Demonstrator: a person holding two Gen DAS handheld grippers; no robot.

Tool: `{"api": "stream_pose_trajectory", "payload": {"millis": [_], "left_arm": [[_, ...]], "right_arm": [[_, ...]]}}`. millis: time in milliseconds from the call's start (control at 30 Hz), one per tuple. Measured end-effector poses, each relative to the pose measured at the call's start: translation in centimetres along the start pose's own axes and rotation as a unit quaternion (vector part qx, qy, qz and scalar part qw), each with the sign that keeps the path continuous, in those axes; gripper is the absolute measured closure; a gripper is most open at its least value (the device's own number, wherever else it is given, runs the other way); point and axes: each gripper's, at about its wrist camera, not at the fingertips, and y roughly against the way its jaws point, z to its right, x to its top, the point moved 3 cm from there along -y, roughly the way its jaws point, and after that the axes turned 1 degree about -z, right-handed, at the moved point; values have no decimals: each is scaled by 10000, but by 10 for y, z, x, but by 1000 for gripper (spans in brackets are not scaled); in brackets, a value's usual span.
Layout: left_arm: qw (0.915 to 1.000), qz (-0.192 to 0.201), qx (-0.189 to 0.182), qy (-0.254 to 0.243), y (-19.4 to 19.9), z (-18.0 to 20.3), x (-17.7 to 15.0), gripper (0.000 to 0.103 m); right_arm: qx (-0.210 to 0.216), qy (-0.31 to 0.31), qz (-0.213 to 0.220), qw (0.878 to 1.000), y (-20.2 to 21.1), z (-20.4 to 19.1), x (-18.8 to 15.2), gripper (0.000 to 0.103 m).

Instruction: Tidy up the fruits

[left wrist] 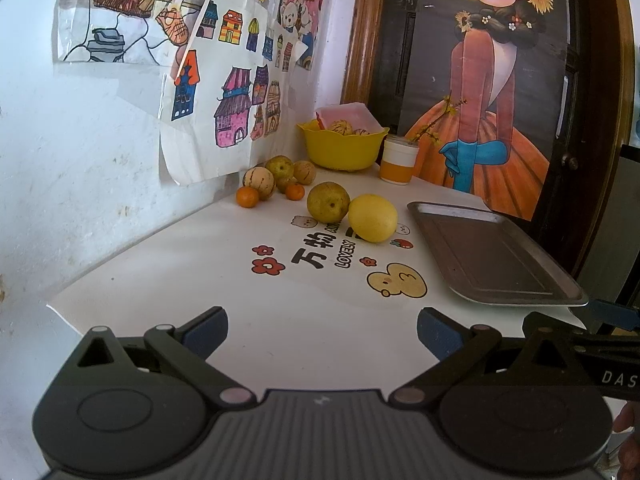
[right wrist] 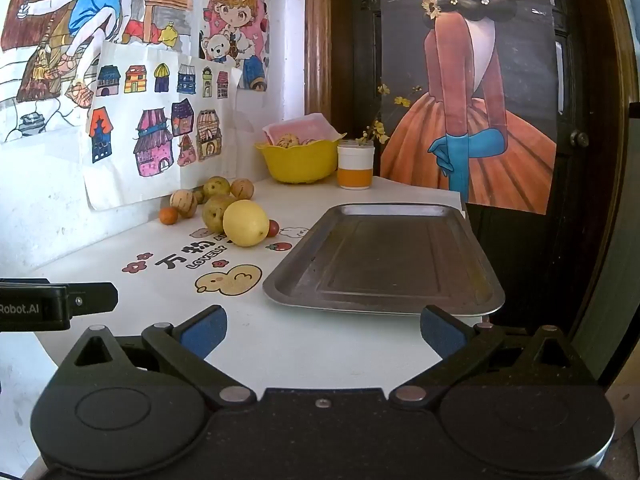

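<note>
The left hand-held gripper [left wrist: 322, 334] is wide open and holds nothing. The right hand-held gripper [right wrist: 322, 334] is wide open too, just before the metal tray [right wrist: 384, 260]. The tray has nothing on it. On the white counter [left wrist: 240, 320] sits a big yellow lemon [left wrist: 373, 218], touching a green-brown fruit [left wrist: 328, 202]. More small fruits (two little oranges [left wrist: 247, 197] too) lie near the wall. A yellow bowl [left wrist: 340, 148] stands in the far corner.
</note>
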Motion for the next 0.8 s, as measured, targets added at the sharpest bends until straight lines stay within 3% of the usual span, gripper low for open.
{"api": "stream_pose_trajectory", "payload": {"millis": [800], "left_arm": [[9999,70,60,138,1,-3,5,0]], "right_arm": [[35,62,-6,10000,1,-7,-2,1]]}}
